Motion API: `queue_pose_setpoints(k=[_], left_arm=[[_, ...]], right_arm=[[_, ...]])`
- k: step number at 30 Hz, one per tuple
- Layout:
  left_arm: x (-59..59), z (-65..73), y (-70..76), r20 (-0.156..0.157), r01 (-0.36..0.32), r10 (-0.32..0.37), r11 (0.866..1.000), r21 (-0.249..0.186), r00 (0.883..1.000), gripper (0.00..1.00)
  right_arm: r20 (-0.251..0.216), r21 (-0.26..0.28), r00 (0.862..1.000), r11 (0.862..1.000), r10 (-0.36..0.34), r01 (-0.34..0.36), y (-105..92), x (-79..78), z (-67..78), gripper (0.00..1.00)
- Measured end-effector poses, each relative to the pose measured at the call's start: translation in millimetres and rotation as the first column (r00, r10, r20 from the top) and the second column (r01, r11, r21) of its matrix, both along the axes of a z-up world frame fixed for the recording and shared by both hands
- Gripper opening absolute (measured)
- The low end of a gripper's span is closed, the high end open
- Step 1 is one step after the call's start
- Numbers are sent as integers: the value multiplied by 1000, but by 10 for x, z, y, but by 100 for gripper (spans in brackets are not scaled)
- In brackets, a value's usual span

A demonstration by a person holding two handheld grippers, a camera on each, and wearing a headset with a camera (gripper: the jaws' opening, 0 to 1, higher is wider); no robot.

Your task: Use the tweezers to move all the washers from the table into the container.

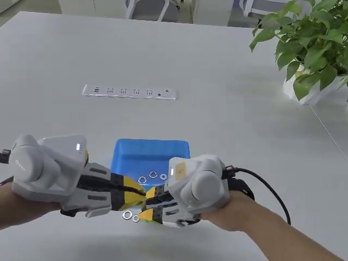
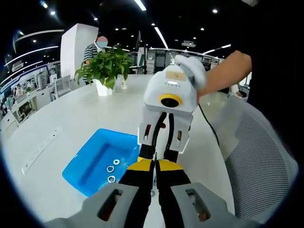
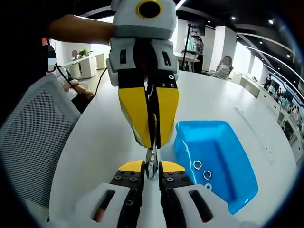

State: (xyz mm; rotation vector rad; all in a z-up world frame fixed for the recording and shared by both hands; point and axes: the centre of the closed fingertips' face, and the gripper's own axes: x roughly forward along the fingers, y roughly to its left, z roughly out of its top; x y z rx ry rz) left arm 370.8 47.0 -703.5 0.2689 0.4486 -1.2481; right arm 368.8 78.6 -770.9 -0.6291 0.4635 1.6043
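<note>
My left gripper [image 1: 140,194] and right gripper [image 1: 148,204] meet tip to tip at the near edge of the blue container [image 1: 152,152]. The metal tweezers [image 3: 151,164] run between them, and both pairs of yellow-tipped jaws look shut on them. In the right gripper view my right gripper [image 3: 152,170] clamps the tweezers' lower end, and the left gripper [image 3: 151,142] holds them from above. Three washers [image 1: 153,175] lie inside the container. Two washers [image 1: 130,216] lie on the table just under the jaws. In the left gripper view my left gripper [image 2: 154,167] faces the right gripper [image 2: 159,153].
A white power strip [image 1: 129,92] lies farther back on the table. A potted plant [image 1: 310,49] stands at the far right. A mesh chair [image 2: 256,156] sits close behind the person. People sit at other desks in the background.
</note>
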Motion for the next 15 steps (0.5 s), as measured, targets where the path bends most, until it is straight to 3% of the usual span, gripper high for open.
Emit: queue_pose_setpoints(k=[3, 15], left_arm=[[3, 1, -4, 0, 2, -2, 1000, 0, 1000, 5], [1, 1, -3, -6, 15, -15, 1000, 6, 1000, 5]], right_arm=[[26, -41, 999, 999, 25, -23, -33, 1, -59, 12], [-1, -20, 1000, 1000, 16, -16, -24, 4, -52, 9]])
